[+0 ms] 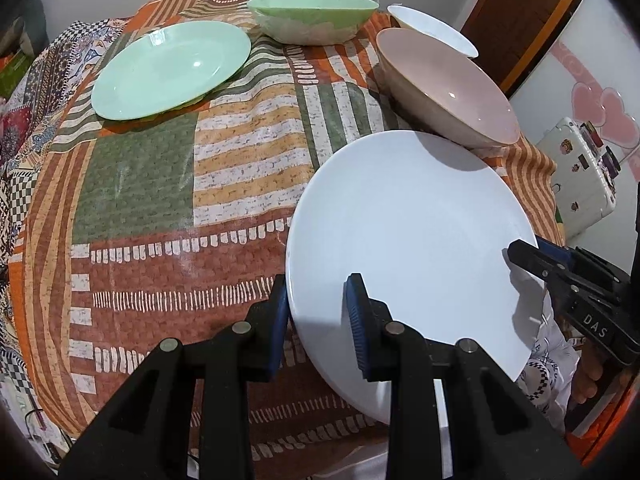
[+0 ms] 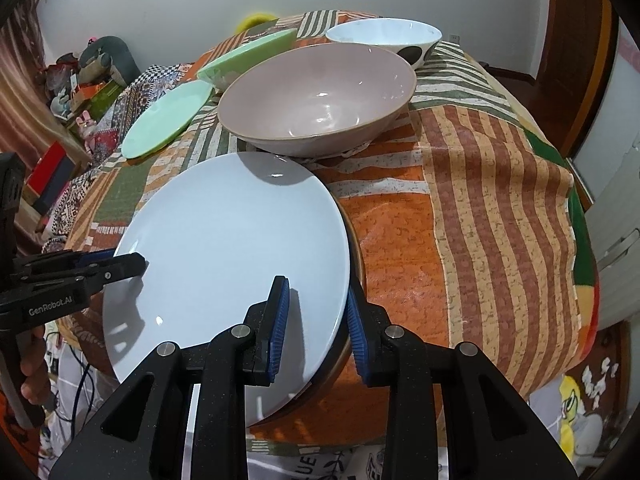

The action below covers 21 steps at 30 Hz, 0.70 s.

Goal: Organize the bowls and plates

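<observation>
A patchwork cloth [image 1: 168, 184] in orange, green and cream stripes covers the counter [image 2: 492, 208]; white walls and a brown door [image 1: 532, 12] lie beyond. Two plates and three bowls sit on it: from the left, a green plate [image 1: 168, 68], a green bowl [image 1: 312, 16], a pink bowl [image 1: 452, 88] and a white bowl [image 1: 436, 28], with the white plate [image 1: 408, 240] nearest, overhanging the counter's near edge. The left gripper [image 1: 318, 320] has its jaws astride the plate's left rim, a blue pad on each face, grasping it. The right gripper [image 2: 316, 328] clamps the opposite rim likewise. Only the right view shows the white bowl's dark spot and clutter [image 2: 80, 80] beside the counter; only the left view shows a stickered white case [image 1: 580, 172].
</observation>
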Motion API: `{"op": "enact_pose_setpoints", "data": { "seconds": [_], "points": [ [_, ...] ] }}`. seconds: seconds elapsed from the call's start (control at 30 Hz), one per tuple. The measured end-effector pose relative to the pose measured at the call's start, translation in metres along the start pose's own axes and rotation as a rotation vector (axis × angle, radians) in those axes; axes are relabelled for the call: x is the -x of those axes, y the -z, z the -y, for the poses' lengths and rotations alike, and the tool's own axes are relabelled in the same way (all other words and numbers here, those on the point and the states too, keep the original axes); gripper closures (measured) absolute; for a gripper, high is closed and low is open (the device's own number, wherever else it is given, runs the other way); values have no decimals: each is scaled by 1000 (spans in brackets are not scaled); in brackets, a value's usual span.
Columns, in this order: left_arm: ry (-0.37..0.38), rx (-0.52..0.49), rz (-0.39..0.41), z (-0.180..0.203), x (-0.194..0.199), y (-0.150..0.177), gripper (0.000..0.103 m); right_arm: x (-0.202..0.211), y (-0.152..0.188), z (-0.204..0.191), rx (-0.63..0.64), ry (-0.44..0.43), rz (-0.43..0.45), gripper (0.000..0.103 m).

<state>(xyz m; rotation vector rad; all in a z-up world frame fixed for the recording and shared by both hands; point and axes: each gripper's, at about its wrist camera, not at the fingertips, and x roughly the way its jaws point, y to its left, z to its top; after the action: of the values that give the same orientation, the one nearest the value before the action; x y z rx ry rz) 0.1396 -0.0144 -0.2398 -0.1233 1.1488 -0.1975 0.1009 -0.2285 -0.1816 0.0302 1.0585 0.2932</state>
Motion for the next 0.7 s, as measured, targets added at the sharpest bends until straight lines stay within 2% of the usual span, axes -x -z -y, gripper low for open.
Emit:
{"op": "enact_pose_setpoints", "data": {
  "seconds": [0.07,0.13,0.17,0.43,0.53,0.6,0.7],
  "points": [
    [-4,2,9,-1,1,-1,75,2,-1,0,-2,12,5,78],
    [2,7,14,-2,4,-2,75,9,-2,-1,24,81,41,78],
    [5,9,17,-3,6,-2,75,12,-4,-1,30,85,50,76],
    [2,34,129,-21,50,-8,73,35,-20,-10,51,52,109,73],
    [-10,62,163,-38,65,-12,64,35,-29,-21,54,16,128,62],
    [-36,83,200,-53,75,-14,58,33,-36,-30,63,3,135,61],
    [-80,108,227,-74,82,-21,56,26,-51,-47,78,-25,137,61]
  ]
}}
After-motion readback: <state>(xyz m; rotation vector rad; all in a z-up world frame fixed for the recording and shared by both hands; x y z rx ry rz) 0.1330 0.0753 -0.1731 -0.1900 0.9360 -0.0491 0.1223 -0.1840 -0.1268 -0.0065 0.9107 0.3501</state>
